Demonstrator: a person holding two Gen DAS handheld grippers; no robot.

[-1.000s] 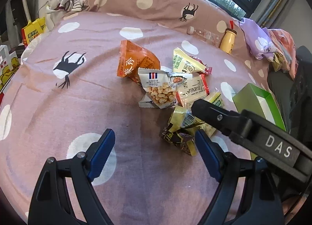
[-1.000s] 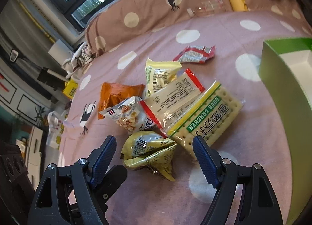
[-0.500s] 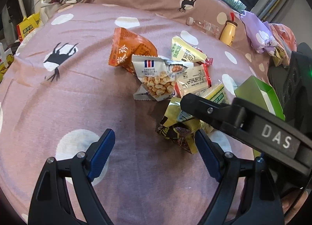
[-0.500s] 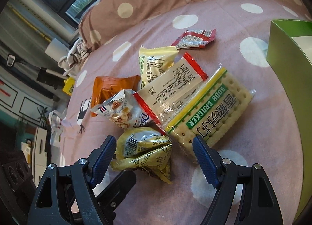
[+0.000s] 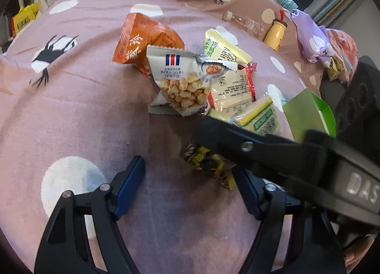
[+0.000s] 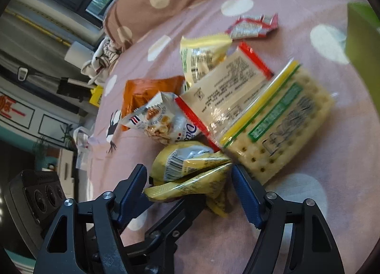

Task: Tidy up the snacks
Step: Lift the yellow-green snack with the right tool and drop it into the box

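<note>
Pink polka-dot bedding (image 5: 78, 112) fills the left wrist view, a pile of snacks lying ahead of the left gripper (image 5: 187, 186), whose blue pads are closing with only bare sheet between them. Just ahead of its right pad lies a crumpled yellow-and-brown packet (image 5: 209, 164), partly covered by the black arm of the right gripper crossing above it. Farther ahead sit a white peanut bag (image 5: 180, 84) and an orange bag (image 5: 144, 41), with a green box (image 5: 308, 112) off to the right. From the right wrist view, the right gripper (image 6: 190, 183) is closing around the same yellow packet (image 6: 187, 169), shiny, creased, with a barcode; whether the pads press it I cannot tell. Just beyond the right pad lies a clear cracker pack (image 6: 282, 122) with green label and yellow stripe.
</note>
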